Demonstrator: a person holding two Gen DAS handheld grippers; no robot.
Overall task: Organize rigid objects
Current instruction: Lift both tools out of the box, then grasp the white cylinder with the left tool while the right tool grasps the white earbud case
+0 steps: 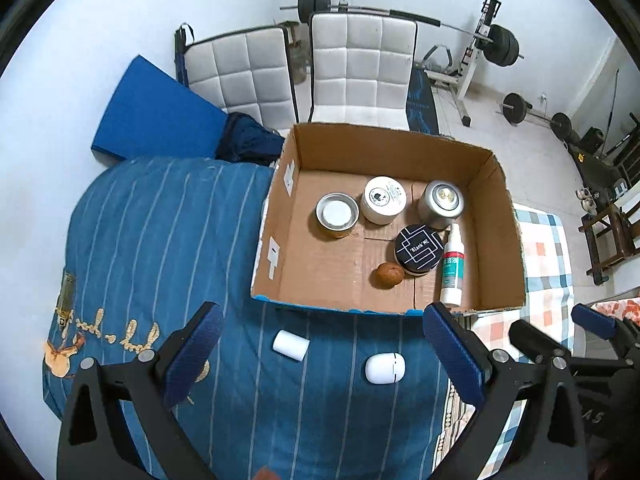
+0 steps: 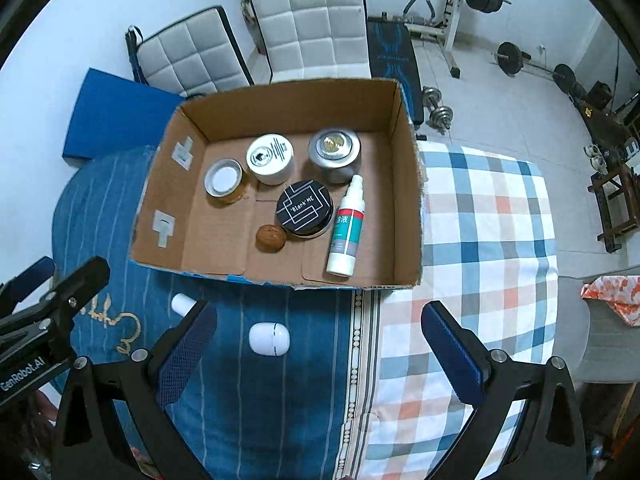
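Note:
An open cardboard box [image 1: 508, 216] [image 2: 408, 184] sits on the bed. Inside it stand a metal-lidded jar [image 1: 337, 213] [image 2: 224, 178], a white jar [image 1: 383, 199] [image 2: 270, 157], a silver tin [image 1: 441, 202] [image 2: 335, 152] and a black tin [image 1: 419, 248] [image 2: 305, 208]. A brown walnut [image 1: 388, 275] [image 2: 271, 237] and a white spray bottle [image 1: 453, 266] [image 2: 347, 226] lie beside them. In front of the box lie a white cylinder [image 1: 291, 345] [image 2: 183, 303] and a white oval case [image 1: 385, 368] [image 2: 269, 338]. My left gripper [image 1: 320, 360] [image 2: 40, 292] is open above both. My right gripper [image 2: 320, 356] [image 1: 560, 330] is open, right of the case.
The bed has a blue striped cover [image 1: 152, 240] [image 2: 280, 400] and a checked sheet [image 2: 488, 240] [image 1: 544, 264]. Two white padded chairs [image 1: 360, 68] [image 2: 312, 20], a blue mat [image 1: 156, 112] and weight equipment [image 1: 500, 46] stand behind. An orange patterned cloth [image 2: 614, 296] lies right.

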